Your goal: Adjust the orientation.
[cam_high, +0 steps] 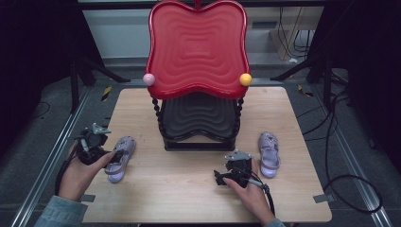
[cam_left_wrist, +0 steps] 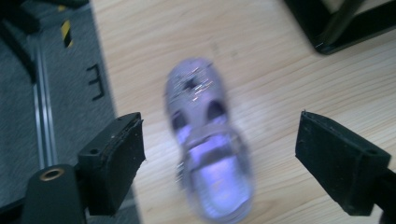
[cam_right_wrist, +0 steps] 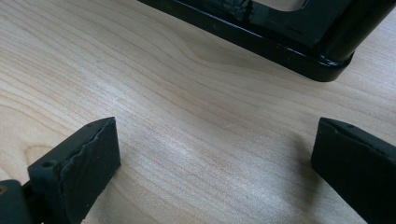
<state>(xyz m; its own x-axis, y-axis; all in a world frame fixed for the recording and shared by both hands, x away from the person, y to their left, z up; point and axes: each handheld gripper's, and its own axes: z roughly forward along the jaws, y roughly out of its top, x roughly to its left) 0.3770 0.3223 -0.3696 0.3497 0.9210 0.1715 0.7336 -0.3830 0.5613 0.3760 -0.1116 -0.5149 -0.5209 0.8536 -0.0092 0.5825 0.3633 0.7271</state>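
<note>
— So, starting at the left: what is the left hand (cam_high: 78, 175) doing?
— It comes in from the bottom edge, sleeve at the wrist, holding the left gripper (cam_left_wrist: 219, 149) with its jaws spread wide either side of a lilac sandal (cam_left_wrist: 210, 144) lying on the tabletop (cam_high: 189, 189) — not touching it.
— And in the middle?
— A two-tier stand: red wavy tray (cam_high: 197, 47) on top, black tray (cam_high: 198, 118) below, a pink ball (cam_high: 149, 79) and a yellow ball (cam_high: 245, 79) at the red rim.
— The right side?
— The right hand (cam_high: 250, 194) rests low, knuckles up, its right gripper (cam_right_wrist: 212, 163) gaping over bare wood near the stand's black base (cam_right_wrist: 280, 42). A second sandal (cam_high: 269, 153) lies just beside it, on the right.
</note>
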